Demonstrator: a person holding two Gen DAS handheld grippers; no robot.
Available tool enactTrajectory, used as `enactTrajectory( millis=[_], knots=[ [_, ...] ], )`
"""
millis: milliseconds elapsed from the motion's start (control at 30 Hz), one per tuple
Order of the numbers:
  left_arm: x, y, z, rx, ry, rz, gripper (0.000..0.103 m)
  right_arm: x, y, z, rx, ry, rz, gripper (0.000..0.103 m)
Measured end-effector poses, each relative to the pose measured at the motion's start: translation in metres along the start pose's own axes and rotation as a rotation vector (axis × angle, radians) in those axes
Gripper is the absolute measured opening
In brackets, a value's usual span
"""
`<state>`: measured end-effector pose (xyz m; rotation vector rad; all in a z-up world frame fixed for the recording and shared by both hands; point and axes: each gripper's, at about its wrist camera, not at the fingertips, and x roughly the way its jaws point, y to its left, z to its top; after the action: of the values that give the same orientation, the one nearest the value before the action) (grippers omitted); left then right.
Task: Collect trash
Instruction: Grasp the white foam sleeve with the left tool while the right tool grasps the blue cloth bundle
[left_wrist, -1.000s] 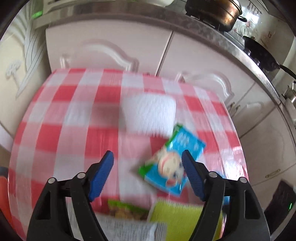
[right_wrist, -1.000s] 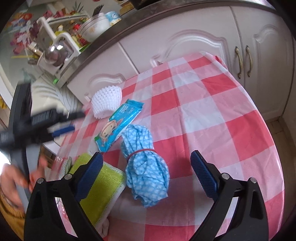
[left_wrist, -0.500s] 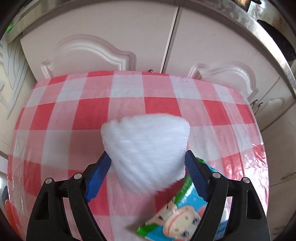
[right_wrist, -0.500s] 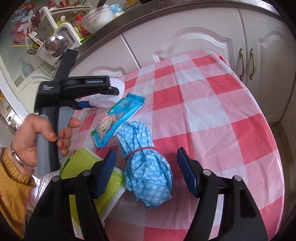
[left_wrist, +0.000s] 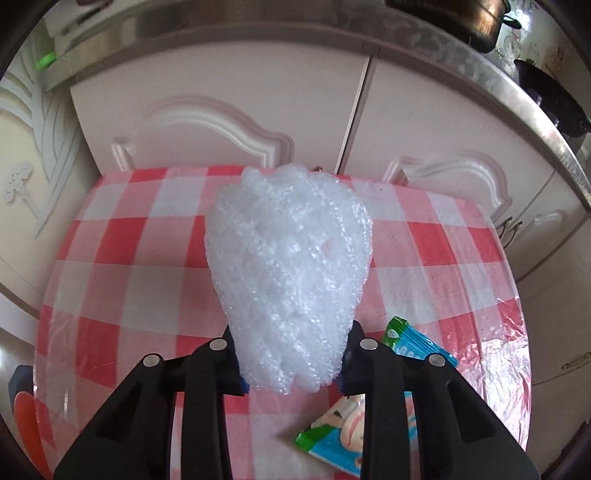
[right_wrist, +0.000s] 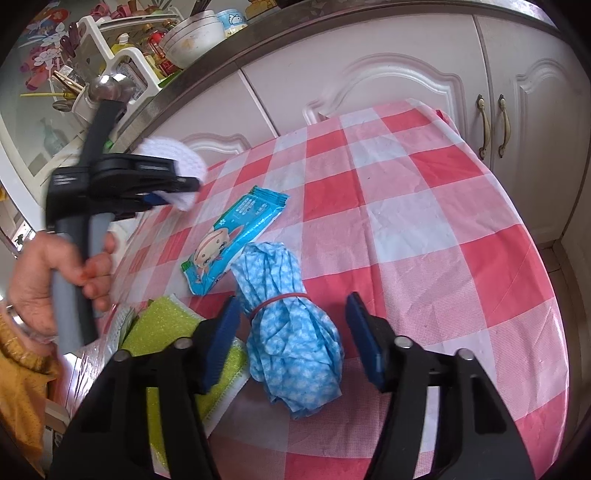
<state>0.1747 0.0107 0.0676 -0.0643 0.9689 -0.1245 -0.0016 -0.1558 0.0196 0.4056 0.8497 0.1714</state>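
Observation:
A white foam net (left_wrist: 288, 266) is squeezed between the jaws of my left gripper (left_wrist: 290, 369), which are closing on its lower end. From the right wrist view the left gripper (right_wrist: 192, 184) holds the foam net (right_wrist: 177, 155) at the table's far left, seemingly just off the cloth. A blue patterned cloth bundle (right_wrist: 295, 339) tied with a red band lies between the closing jaws of my right gripper (right_wrist: 293, 339); a gap shows on both sides of the bundle. A blue wipes packet (right_wrist: 236, 236) (left_wrist: 325, 439) lies flat beside the bundle.
The table carries a red-and-white checked cloth (right_wrist: 424, 229) under clear plastic. A green sponge cloth (right_wrist: 166, 325) lies at its near left. A person's hand (right_wrist: 44, 280) grips the left tool. White cabinet doors (left_wrist: 221, 110) stand close behind the table.
My left gripper moved forward from over the wipes packet to the foam net and closed on it. My right gripper stayed put while its jaws narrowed around the blue bundle.

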Motion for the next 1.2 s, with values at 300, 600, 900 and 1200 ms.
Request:
enactTrajectory(
  millis=[300,600,900,1200],
  knots=[
    [-0.081,0.018,-0.035,0.021,-0.078,-0.005,0.033,0.001,0.0,-0.001,-0.002,0.004,-0.006,0.044],
    [-0.147,0.065,-0.113,0.008,-0.11,0.034,0.033,-0.004,0.0,-0.001,-0.003,-0.021,0.018,0.035],
    [-0.176,0.119,-0.185,-0.087,-0.125,-0.011,0.033,-0.025,-0.009,0.0,0.036,-0.137,0.106,0.035],
    [-0.181,0.168,-0.222,-0.118,-0.152,-0.02,0.033,-0.046,-0.009,0.004,0.154,-0.211,0.237,0.035]
  ],
)
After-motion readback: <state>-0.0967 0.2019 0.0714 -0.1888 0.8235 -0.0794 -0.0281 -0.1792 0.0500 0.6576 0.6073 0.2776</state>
